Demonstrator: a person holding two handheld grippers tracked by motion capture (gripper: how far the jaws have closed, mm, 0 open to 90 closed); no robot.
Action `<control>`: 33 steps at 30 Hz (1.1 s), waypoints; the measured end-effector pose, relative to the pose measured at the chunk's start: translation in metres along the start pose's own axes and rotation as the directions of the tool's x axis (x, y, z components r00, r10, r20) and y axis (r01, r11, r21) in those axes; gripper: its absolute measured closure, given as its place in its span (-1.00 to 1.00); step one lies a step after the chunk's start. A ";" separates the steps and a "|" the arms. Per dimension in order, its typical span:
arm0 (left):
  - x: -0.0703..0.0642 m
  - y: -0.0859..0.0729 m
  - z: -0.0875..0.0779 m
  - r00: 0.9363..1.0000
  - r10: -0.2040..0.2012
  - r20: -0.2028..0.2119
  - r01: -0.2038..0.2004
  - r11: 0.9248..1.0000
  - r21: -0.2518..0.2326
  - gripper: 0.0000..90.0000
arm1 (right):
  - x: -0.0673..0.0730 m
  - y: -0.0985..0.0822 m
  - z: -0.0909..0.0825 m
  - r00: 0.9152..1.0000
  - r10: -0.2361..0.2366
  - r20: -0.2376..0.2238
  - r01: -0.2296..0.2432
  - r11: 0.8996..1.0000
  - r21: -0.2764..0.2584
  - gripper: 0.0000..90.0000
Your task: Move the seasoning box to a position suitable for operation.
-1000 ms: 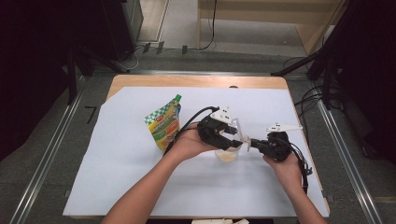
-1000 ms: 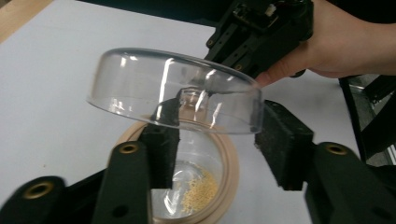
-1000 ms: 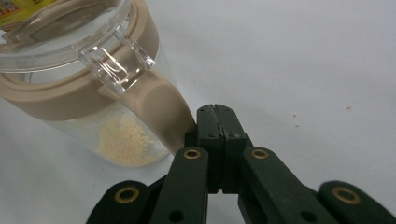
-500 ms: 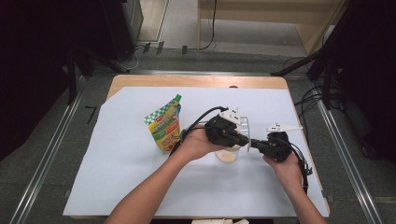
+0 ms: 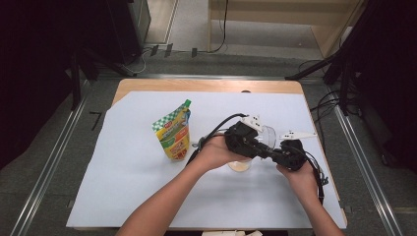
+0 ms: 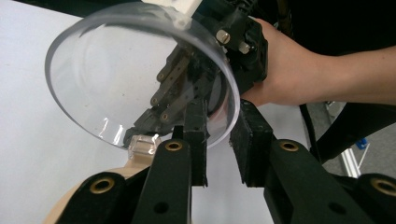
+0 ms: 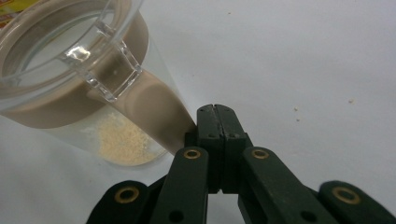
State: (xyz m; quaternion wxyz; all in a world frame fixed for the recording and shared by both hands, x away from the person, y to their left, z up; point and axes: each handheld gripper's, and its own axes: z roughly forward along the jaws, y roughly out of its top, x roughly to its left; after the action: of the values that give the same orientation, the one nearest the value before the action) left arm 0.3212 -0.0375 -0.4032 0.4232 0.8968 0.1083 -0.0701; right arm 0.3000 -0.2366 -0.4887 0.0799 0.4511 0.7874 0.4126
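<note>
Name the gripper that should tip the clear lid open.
Left, probably. The left gripper has the rim of the clear lid between its open jaws; the right gripper sits shut beside the jar.

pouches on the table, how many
1: a green and yellow pouch standing on the white sheet, left of the two grippers and apart from them. Another behind the hands can't be ruled out.

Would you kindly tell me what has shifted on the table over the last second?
The left tool has swung right, over the clear cup, closing on the right tool; the left gripper view shows its jaws either side of the cup's rim. The right tool, the snack pouch and the white sheet stayed put.
</note>
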 end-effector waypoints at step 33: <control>-0.007 -0.060 -0.060 0.979 -0.178 -0.099 0.174 0.984 -0.044 0.11 | 0.030 -0.028 -0.037 0.996 -0.019 -0.088 0.014 0.998 -0.062 0.39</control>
State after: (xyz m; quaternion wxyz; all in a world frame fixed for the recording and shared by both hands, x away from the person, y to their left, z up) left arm 0.3009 0.0452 -0.4081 0.4247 0.8786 0.2101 -0.0592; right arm 0.2463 -0.2412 -0.4773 0.0618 0.4231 0.7809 0.4553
